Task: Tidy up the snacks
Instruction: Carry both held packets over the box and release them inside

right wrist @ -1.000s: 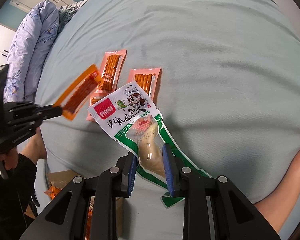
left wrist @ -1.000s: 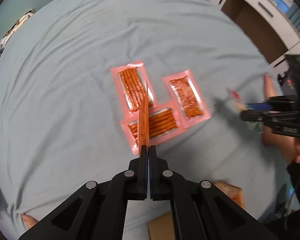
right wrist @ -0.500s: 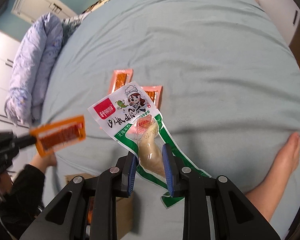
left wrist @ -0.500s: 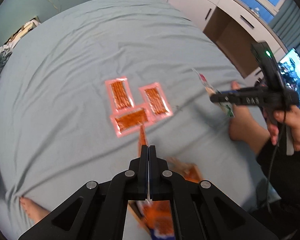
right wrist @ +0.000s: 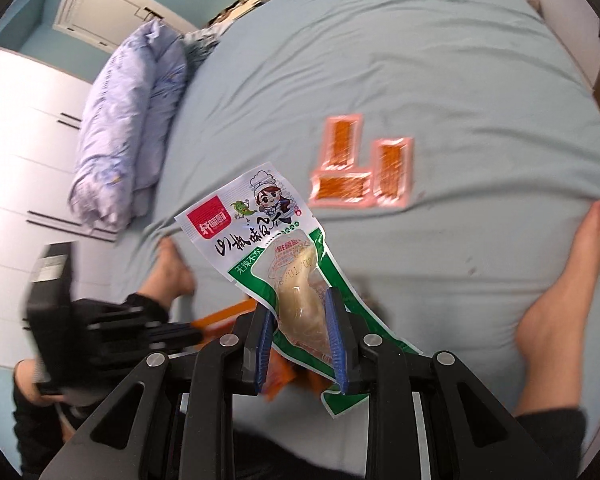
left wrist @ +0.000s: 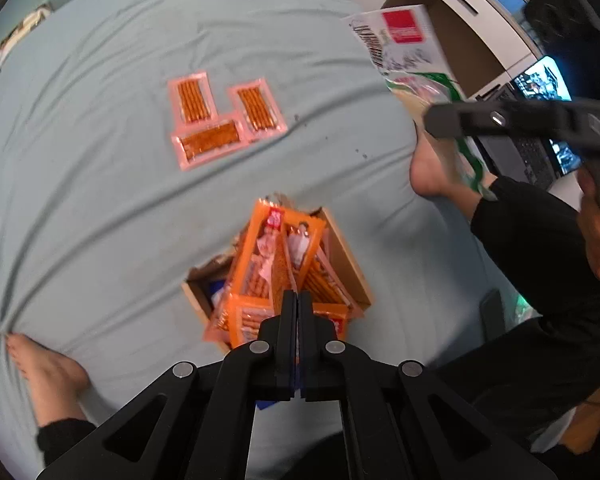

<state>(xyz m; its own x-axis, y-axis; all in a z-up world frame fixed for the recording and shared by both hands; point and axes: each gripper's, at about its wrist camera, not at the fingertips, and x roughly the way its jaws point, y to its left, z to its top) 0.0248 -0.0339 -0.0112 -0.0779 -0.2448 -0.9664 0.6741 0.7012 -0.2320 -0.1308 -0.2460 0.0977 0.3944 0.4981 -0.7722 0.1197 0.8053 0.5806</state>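
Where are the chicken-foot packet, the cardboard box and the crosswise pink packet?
chicken-foot packet (right wrist: 260,220), right wrist view, on its white printed top.
cardboard box (left wrist: 350,258), left wrist view, on its right wall.
crosswise pink packet (left wrist: 209,143), left wrist view, on its orange window.

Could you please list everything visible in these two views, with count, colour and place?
Pink packets: three, pink with orange sticks, flat on the sheet in a touching cluster.
Box: one, brown cardboard, on the sheet between the person's legs.
Orange packets: several, count unclear, piled in the box.
Green packet: one, white and green, held in the air.
Sheet: one, pale blue, covering the bed.
Duvet: one, lilac, bundled at the bed's far edge.
Laptop: one, dark, beside the bed.
Left hand-held gripper: black, shut, over the box.
Right hand-held gripper: black with blue pads, shut on the green packet.
Feet: two, bare, on the sheet.
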